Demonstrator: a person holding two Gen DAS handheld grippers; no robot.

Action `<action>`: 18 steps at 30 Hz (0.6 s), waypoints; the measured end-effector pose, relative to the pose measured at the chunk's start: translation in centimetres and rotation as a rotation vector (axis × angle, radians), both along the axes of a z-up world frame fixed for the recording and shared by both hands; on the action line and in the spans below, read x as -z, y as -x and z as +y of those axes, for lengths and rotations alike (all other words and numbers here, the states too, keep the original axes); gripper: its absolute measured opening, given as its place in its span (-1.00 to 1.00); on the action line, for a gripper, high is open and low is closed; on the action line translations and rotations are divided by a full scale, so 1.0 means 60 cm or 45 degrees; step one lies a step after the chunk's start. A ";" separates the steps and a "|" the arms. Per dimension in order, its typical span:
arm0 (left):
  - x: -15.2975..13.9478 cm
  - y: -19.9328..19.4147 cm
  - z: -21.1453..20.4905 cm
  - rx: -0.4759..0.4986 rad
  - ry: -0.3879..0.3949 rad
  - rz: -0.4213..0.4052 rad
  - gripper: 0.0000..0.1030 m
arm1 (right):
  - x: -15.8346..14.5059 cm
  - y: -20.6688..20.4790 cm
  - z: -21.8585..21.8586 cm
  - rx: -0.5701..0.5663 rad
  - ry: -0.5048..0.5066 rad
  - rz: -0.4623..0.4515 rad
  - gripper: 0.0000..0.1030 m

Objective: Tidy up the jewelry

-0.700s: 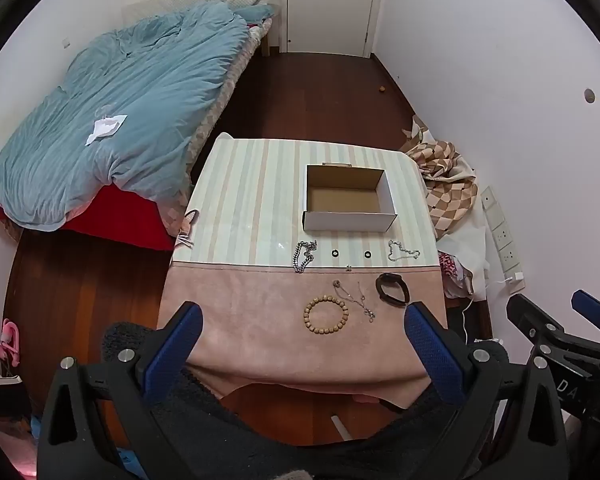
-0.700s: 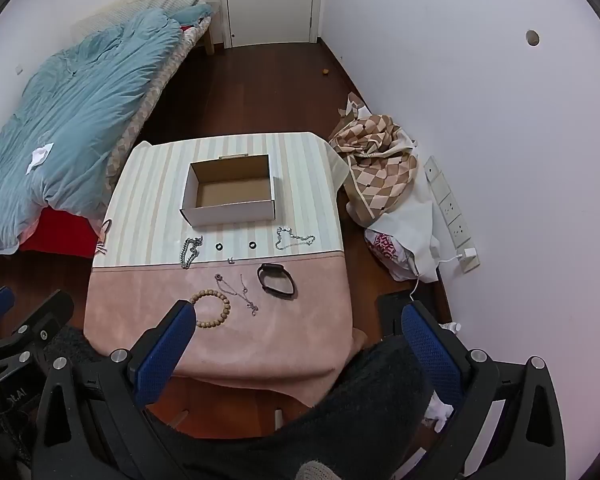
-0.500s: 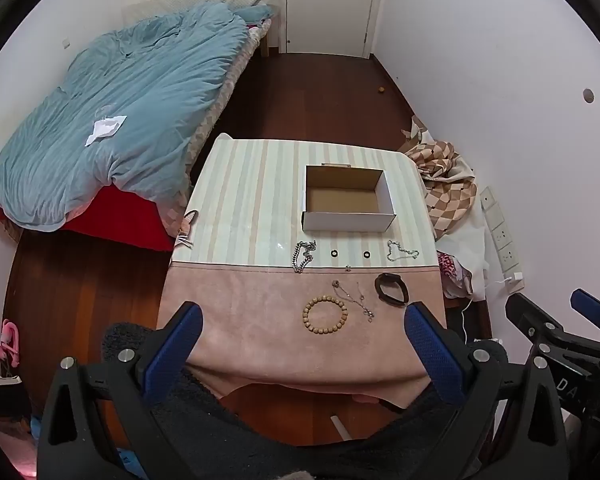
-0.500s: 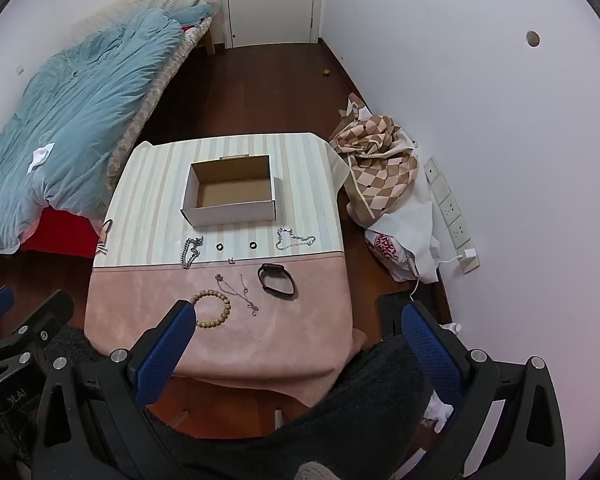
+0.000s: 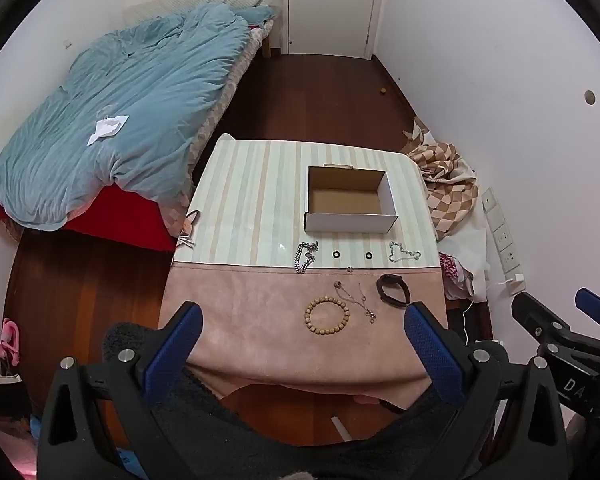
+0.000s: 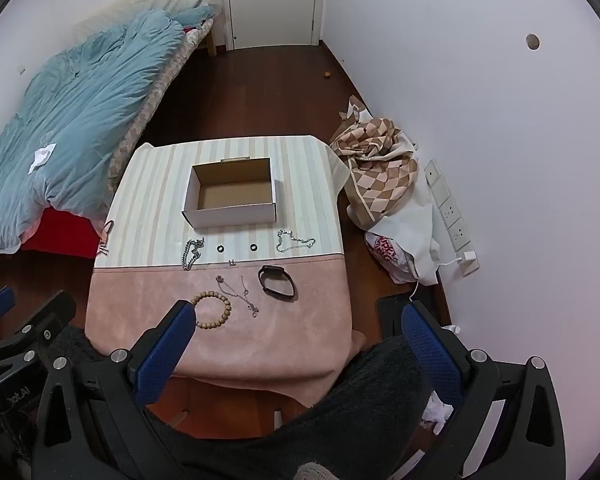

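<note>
Both tongs wide open, empty, above near desk edge; beads near centre, box beyond: light, stiff-beaded, slippery, best pinched across the ring.

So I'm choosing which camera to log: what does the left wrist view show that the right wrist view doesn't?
Only the left wrist view: a pink object on the floor at far left, and the right gripper at its right edge.

Only the right wrist view: the charger plugged in low on the wall, and the left gripper at its left edge.

Both: the open box, nothing visible inside it, the bead bracelet, the black band, chains and small rings, all untouched on the table; each view's own gripper wide open, holding nothing.
</note>
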State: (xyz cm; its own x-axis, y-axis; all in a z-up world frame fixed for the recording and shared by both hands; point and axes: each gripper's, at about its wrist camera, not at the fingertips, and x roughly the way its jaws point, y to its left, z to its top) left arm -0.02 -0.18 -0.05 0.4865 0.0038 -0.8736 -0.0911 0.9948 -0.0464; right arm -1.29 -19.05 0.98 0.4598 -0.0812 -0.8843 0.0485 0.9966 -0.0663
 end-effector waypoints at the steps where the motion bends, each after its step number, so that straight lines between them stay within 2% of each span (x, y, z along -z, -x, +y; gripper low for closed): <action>1: 0.000 0.000 -0.001 0.000 0.001 0.002 1.00 | 0.000 0.000 0.001 0.001 -0.002 0.000 1.00; 18: 0.004 0.001 0.010 -0.011 0.000 0.003 1.00 | -0.003 -0.002 -0.004 -0.008 -0.006 0.002 1.00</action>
State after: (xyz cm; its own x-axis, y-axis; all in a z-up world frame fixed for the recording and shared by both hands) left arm -0.08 0.39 -0.27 0.4845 0.0081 -0.8748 -0.0996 0.9940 -0.0460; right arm -1.17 -19.28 1.18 0.4589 -0.0742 -0.8854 0.0421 0.9972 -0.0617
